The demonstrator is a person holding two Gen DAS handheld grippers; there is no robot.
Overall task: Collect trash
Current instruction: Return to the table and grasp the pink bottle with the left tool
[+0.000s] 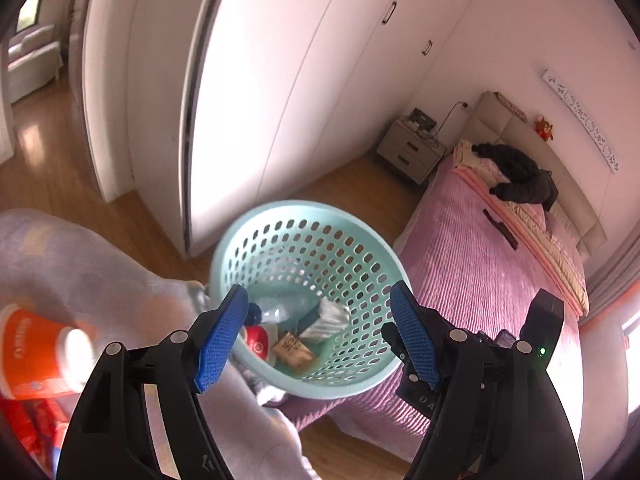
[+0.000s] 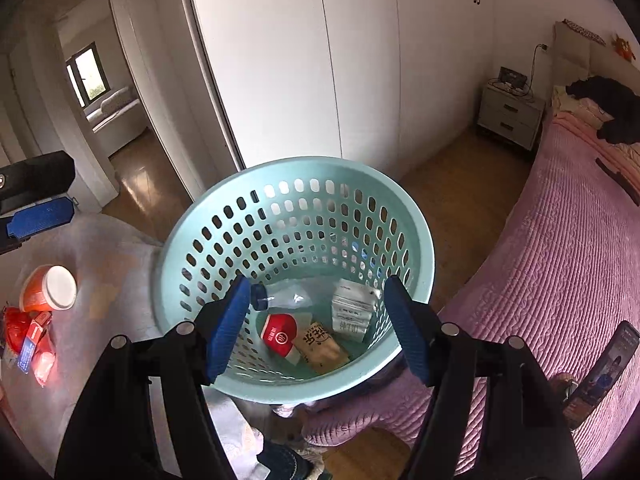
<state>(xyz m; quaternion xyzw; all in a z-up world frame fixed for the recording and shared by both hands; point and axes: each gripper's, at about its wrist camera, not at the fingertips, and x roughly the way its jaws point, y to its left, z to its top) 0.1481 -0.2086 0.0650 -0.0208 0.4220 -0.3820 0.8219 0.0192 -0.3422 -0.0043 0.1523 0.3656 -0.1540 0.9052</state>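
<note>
A teal perforated basket (image 1: pixel 280 216) (image 2: pixel 296 172) sits at the corner of the pink bed. Inside lie a clear bottle with a blue cap (image 2: pixel 288 300), a red pack (image 2: pixel 280 338), a tan packet (image 2: pixel 324 346) and a white tissue pack (image 2: pixel 354 312). My left gripper (image 1: pixel 319 288) hangs open over the basket's mouth with nothing between its blue pads. My right gripper (image 2: pixel 318 280) is open above the same opening, also holding nothing. An orange cup with a white lid (image 2: pixel 48 292) (image 1: pixel 36 356) and red wrappers (image 2: pixel 32 344) lie on the grey cloth to the left.
White wardrobe doors (image 2: pixel 300 60) stand behind the basket, over a wooden floor (image 2: pixel 452 176). The pink bed (image 2: pixel 560 260) fills the right side, with a phone (image 2: pixel 604 372) and dark clothes (image 1: pixel 516 172) on it. A bedside drawer unit (image 1: pixel 412 152) is at the far wall.
</note>
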